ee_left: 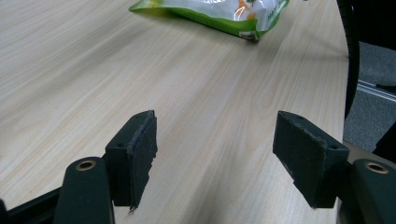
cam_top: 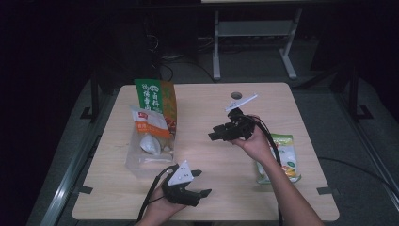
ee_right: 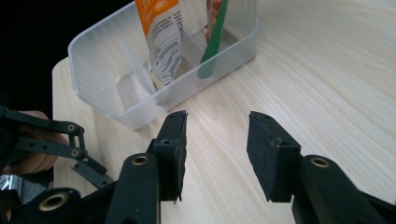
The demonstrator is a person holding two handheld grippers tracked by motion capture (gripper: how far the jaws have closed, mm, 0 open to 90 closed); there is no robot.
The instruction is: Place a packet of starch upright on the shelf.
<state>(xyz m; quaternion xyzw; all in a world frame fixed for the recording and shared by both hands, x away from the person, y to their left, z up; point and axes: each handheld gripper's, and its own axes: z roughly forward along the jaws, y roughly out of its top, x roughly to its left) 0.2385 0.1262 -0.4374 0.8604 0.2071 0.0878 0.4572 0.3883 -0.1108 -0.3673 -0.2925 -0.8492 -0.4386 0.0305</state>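
Far left on the pale wooden table (cam_top: 211, 99): a clear rectangular plastic bin (cam_top: 136, 165), already holding a tall green-and-orange snack bag (cam_top: 155, 101), a white-and-orange packet (cam_top: 149, 123) and a small white pouch (cam_top: 151, 143), all standing or leaning rather than lying flat.

Just right of the bin, near the front edge: the left gripper (cam_top: 201, 182), tongs spread wide with nothing between them, only bare wood under the pads in the left gripper view (ee_left: 215, 149).

Further right, mid-table: the right gripper (cam_top: 213, 133), tongs parted and empty, aimed back toward the bin in the right gripper view (ee_right: 217, 149), well apart from its wall (ee_right: 107, 60).

Far right, lying flat and partly under the right forearm: a green-and-white crinkly plastic snack bag (cam_top: 288, 153), not yet in the bin and likely next to go.

Possible trouble from here:
- Sleeve or trailing cable dragging that flat bag toward the table's right edge during a turn back to it.
- Pinching only a slippery corner, so sagging or dropping on the way across.
- Little room left in the bin; pushing another bag in could tip the tall leaning one out or shove the light bin along the wood.
- Crossing paths with the left gripper, parked between bag and bin.
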